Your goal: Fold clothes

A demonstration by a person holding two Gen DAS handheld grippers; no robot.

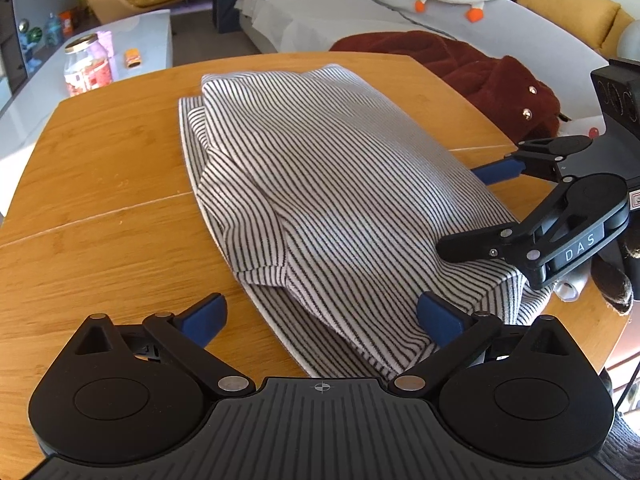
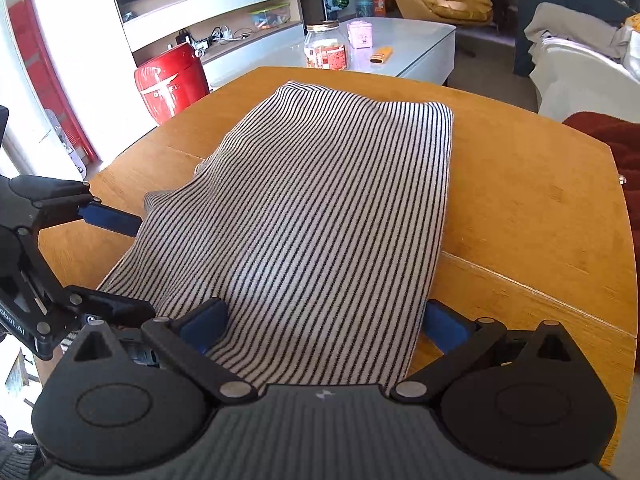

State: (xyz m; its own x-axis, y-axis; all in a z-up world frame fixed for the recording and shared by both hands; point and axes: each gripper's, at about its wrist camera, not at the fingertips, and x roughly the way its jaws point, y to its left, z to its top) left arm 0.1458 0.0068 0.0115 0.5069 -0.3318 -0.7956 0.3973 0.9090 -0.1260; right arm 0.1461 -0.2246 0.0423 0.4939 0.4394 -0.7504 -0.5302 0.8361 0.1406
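**Folding the striped garment: both grippers at its near end**

Lying lengthwise down the middle of the wooden bench (image 1: 100, 184), the striped garment (image 1: 320, 184) is already doubled into a long, narrow stack, with a lower layer showing along its edge on the side toward the glass jar (image 1: 86, 66).

Taking that garment as the landmark, the left gripper (image 1: 320, 312) sits at its near corner with its fingers spread wide. One blue pad (image 1: 210, 312) rests over bare bench just beside the cloth and the other presses at the cloth's near edge, so nothing is pinched between them.

The right gripper (image 2: 324, 320) is at the garment's near end too, on the side away from the jar. Its fingers are also spread, with the cloth running between and partly over the pads, and no clamp on the fabric can be seen.

Judging from this, the step in hand is either a release after laying a fold down or a reach to take hold of the near end for another fold toward the far end. The pictures fit both.

If a further fold is intended, each gripper needs to catch all layers at its near corner together, since the loose lower layer could slip and leave the stack skewed. The top surface bulges in the middle, so it would need smoothing.
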